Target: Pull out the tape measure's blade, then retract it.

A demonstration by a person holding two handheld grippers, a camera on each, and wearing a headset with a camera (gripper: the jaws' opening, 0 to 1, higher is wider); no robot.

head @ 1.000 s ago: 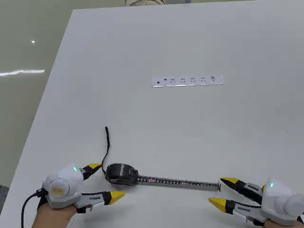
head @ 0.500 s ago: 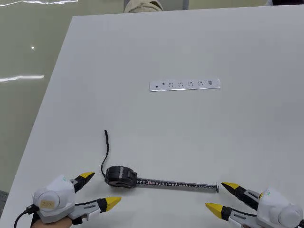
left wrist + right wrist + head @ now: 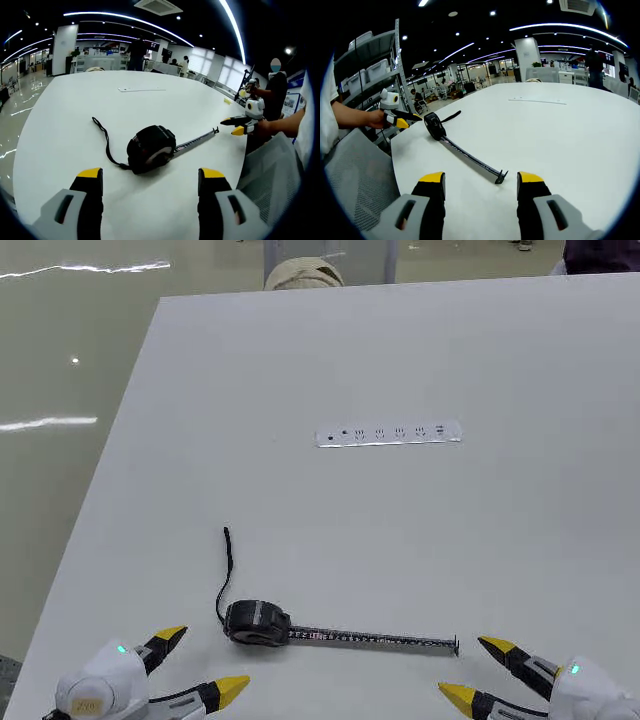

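A black tape measure (image 3: 256,623) lies on the white table (image 3: 400,520) with its blade (image 3: 375,639) drawn out to the right and its end hook (image 3: 456,645) free on the surface. A black wrist strap (image 3: 224,570) trails away from the case. My left gripper (image 3: 197,663) is open just left of and nearer than the case (image 3: 151,148), not touching it. My right gripper (image 3: 479,673) is open a short way right of the hook (image 3: 500,176), holding nothing. The case (image 3: 434,125) and blade (image 3: 470,158) run away to the left in the right gripper view.
A white power strip (image 3: 389,434) lies flat further back on the table. The table's left edge (image 3: 90,510) drops to a glossy floor. A chair back (image 3: 303,274) stands beyond the far edge. People stand in the background of the gripper views.
Both grippers have drawn back toward me from the tape measure. The blade tip, close to the right gripper's jaws a second ago, now lies free. The head camera has tilted, shifting everything down.
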